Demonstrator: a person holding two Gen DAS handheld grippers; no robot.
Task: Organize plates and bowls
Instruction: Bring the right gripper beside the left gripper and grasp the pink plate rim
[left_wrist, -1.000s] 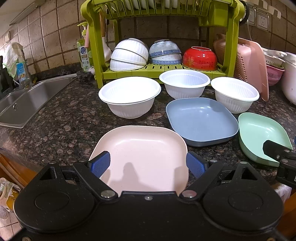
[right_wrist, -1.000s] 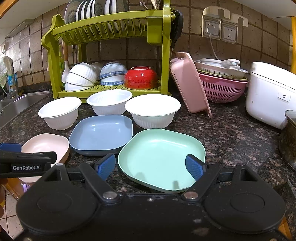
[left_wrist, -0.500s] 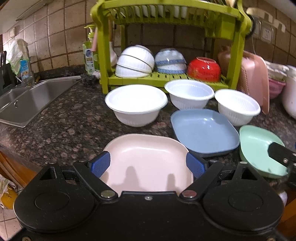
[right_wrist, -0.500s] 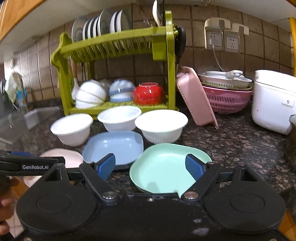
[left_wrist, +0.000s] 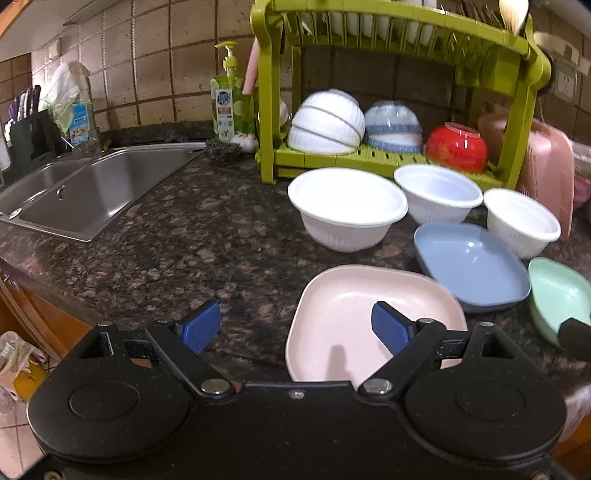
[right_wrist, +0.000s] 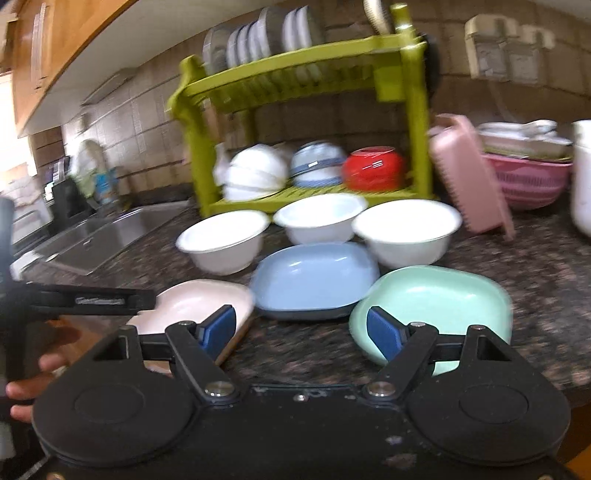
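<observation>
The left hand-held gripper (left_wrist: 293, 328) is hovering low over the counter (left_wrist: 192, 240) with its blue pads spread wide apart and gripping nothing; its right pad (left_wrist: 388, 328) is sitting over the pink plate (left_wrist: 354, 306), while its left pad is hanging over bare stone just left of that plate. The right hand-held gripper (right_wrist: 301, 328) is likewise standing open and empty, its left pad (right_wrist: 218, 328) overlapping the pink plate's right edge and its right pad lying over the near edge of the green plate (right_wrist: 443, 295). A person's hand (right_wrist: 33, 369) is showing at the left of the right wrist view, beside the left tool's black arm. Taking the pink plate as the landmark, the blue plate (left_wrist: 469, 266) is lying just to its right and a little farther back, and the green plate is lying beyond that, farther right. Behind the pink plate, three white bowls are standing upright in a row: the large white bowl (left_wrist: 347, 210) directly behind it, the middle white bowl (left_wrist: 437, 195) and the right white bowl (left_wrist: 521, 225) farther right. Behind them the green dish rack (left_wrist: 399, 162) is holding overturned white bowls, a blue-banded bowl and a red bowl (left_wrist: 456, 147) on its lower shelf. Far left of the pink plate, the steel sink (left_wrist: 88, 192) is sunk into the counter.
</observation>
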